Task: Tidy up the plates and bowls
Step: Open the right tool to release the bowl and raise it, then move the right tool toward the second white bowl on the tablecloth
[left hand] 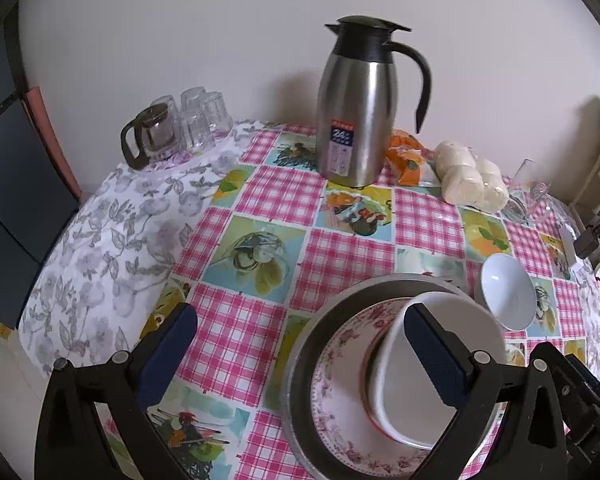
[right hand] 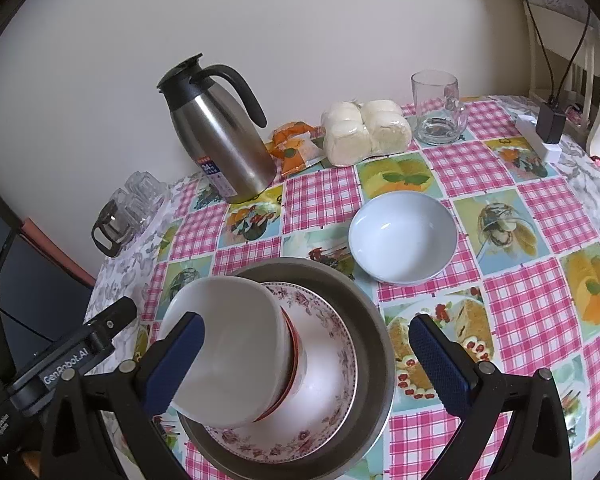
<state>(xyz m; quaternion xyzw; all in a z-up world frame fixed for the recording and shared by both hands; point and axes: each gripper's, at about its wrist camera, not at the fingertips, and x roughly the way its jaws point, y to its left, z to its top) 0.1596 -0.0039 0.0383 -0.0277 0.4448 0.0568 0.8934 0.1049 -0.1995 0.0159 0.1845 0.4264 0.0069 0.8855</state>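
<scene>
We note both tools spread wide, nothing pressed between the pads of either. Our left gripper (left hand: 300, 352) hangs over the table (left hand: 236, 336); its right finger (left hand: 436, 356) stands in front of the white bowl (left hand: 444, 364), while the left finger is over bare checked cloth. Our right gripper (right hand: 306, 360) straddles the same stack: the white bowl (right hand: 236, 352) sits just ahead of its left finger (right hand: 176, 360), and the right finger is over the cloth beside the stack.

The stack, directly beneath and ahead of both tools: a metal plate (right hand: 376, 320) at the bottom, a floral plate (right hand: 328, 384) on it, then the white bowl, tilted, resting on what looks like a red-rimmed bowl (right hand: 290, 376) under it.

A second, pale blue bowl (right hand: 403, 237) stands alone on the cloth, beyond the right gripper's fingers and slightly right; seen from the left tool the pale blue bowl (left hand: 508, 292) lies ahead and to the right, near the stack but apart from it.

Farther ahead, by the wall: a steel thermos jug (left hand: 352, 112), wrapped buns (right hand: 366, 132), an orange packet (right hand: 294, 148), a glass mug (right hand: 438, 110). Far left: upturned glasses (left hand: 200, 120) and a small glass teapot (left hand: 152, 136).
</scene>
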